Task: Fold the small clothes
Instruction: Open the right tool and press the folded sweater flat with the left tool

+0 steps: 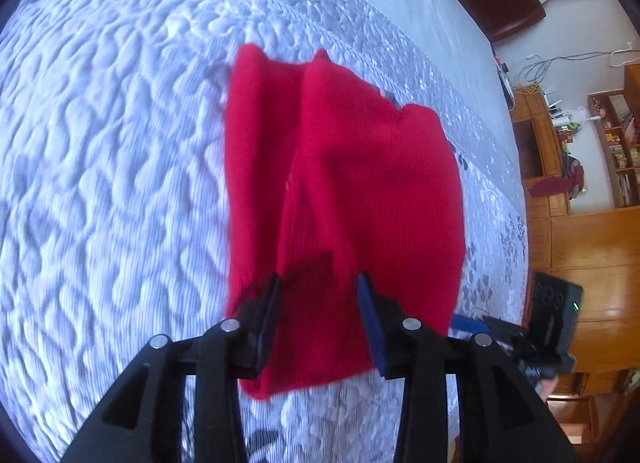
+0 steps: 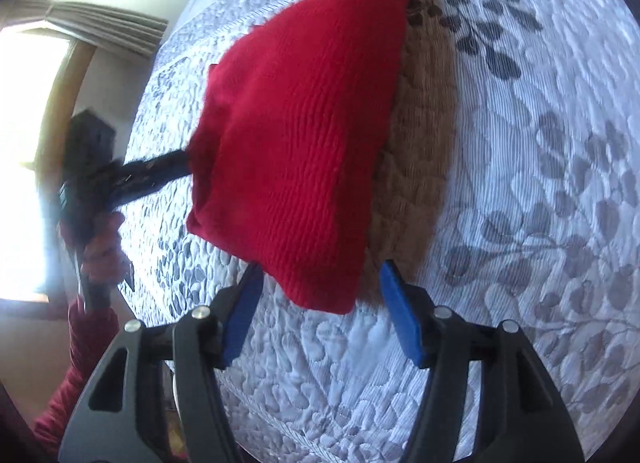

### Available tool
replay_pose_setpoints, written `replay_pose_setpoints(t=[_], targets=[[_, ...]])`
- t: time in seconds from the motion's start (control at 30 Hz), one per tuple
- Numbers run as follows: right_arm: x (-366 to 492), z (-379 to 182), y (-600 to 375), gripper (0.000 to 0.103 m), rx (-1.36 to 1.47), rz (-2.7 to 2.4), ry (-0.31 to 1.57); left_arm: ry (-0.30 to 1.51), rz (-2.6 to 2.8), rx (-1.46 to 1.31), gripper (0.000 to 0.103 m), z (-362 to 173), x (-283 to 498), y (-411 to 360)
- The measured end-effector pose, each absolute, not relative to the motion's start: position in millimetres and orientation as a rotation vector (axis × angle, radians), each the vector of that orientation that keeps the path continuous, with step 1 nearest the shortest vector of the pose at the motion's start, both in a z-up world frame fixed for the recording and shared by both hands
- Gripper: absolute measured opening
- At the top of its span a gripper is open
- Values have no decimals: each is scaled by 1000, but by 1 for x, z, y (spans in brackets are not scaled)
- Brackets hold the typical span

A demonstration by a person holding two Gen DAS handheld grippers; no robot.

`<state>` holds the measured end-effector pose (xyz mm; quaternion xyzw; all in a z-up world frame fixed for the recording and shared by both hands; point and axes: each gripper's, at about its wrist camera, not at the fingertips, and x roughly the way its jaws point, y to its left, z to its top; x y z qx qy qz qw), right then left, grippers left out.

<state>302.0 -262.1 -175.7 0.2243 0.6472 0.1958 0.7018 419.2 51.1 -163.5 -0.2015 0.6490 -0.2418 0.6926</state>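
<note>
A small red knit garment (image 1: 352, 191) lies folded on a white quilted bedspread (image 1: 120, 143). My left gripper (image 1: 320, 283) is open, its blue pads straddling the garment's near edge. In the right wrist view the same garment (image 2: 296, 135) lies in front of my right gripper (image 2: 320, 275), which is open with its pads on either side of the garment's near corner. The left gripper's black finger (image 2: 156, 171) reaches the garment's left edge there. A brown knit piece (image 2: 420, 151) lies partly under the red garment on its right.
The bedspread (image 2: 540, 223) has grey leaf patterns. Wooden shelves and cabinets (image 1: 580, 191) stand beyond the bed's right edge. A black device (image 1: 556, 303) sits beside the bed. A window with a curtain (image 2: 60, 63) is at the left.
</note>
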Motion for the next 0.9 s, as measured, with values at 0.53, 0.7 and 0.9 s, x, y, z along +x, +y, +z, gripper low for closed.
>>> replay_pose_setpoints(t=[0.53,0.7,0.9], targets=[[295,-181,-260,61,460,433,1442,1536,-521,-534,36,-199,391,25],[294,-185,-256,61,470,429,1447,1509,-500,-588,8,-200,392,29],[292,-186,-255,61,471,432,1445,1362,-519,-652,5,-161,383,57]])
